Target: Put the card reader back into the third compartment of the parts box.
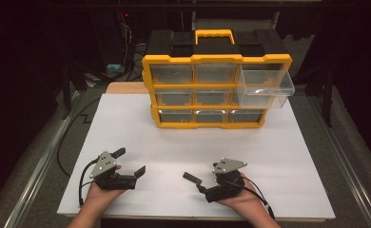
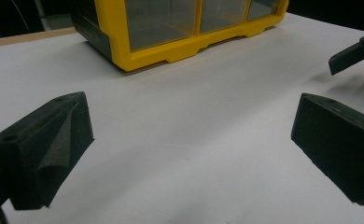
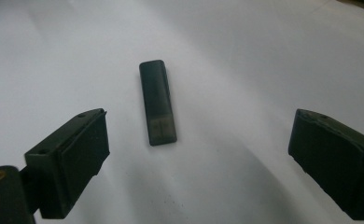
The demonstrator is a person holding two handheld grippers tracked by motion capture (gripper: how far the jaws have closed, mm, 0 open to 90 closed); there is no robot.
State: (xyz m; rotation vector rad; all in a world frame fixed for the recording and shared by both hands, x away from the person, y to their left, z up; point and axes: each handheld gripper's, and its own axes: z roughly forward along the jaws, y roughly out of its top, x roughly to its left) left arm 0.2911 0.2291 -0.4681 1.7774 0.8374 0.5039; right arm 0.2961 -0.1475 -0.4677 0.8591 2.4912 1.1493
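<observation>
Here the right gripper (image 1: 196, 182) sits low over the white surface (image 1: 269, 156), its fingers (image 3: 73, 158) spread wide and holding nothing; a small dark flat stick (image 3: 157, 101) lies on the surface between and just ahead of them, untouched. To its left the left gripper (image 1: 130, 162) also rests near the front edge, fingers (image 2: 49, 144) wide apart and empty. Farther back stands a yellow-and-black drawer cabinet (image 1: 207, 90), with one clear drawer (image 1: 265, 88) pulled out at its right side.
</observation>
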